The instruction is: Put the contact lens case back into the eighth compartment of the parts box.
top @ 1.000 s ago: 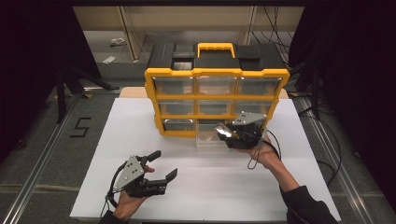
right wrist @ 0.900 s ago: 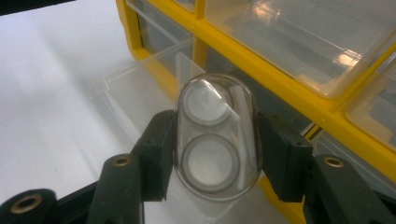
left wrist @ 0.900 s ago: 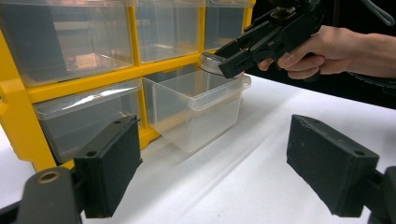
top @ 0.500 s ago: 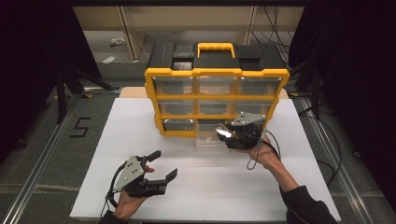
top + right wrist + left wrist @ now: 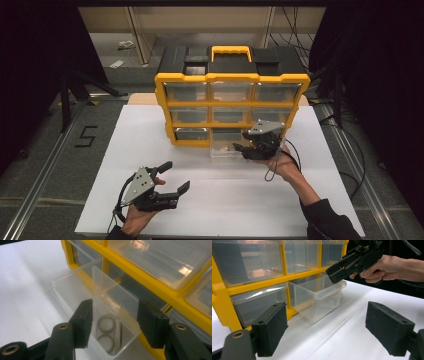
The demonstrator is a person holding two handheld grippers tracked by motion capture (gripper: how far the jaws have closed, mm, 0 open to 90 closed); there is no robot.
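Note:
A yellow-framed organiser (image 5: 232, 77) with clear drawers stands at the back of the white table. Its bottom middle drawer (image 5: 222, 150) (image 5: 317, 297) is pulled out. A small clear piece with two rings (image 5: 108, 331) lies on that drawer's floor. My right gripper (image 5: 243, 141) (image 5: 113, 320) hangs over the drawer's right end. Its jaws have just been opening, they stand apart, and nothing is pressed between them; the ringed piece lies below them. My left gripper (image 5: 176, 176) (image 5: 329, 332) is open and empty near the table's front left, and faces the organiser.
The white table top (image 5: 240, 200) spreads out in front of the organiser. The other drawers are pushed in; the bottom left one (image 5: 259, 302) sits beside the pulled-out drawer. Dark stands and cables flank the table. The right gripper (image 5: 337, 271) is in the left gripper view at upper right.

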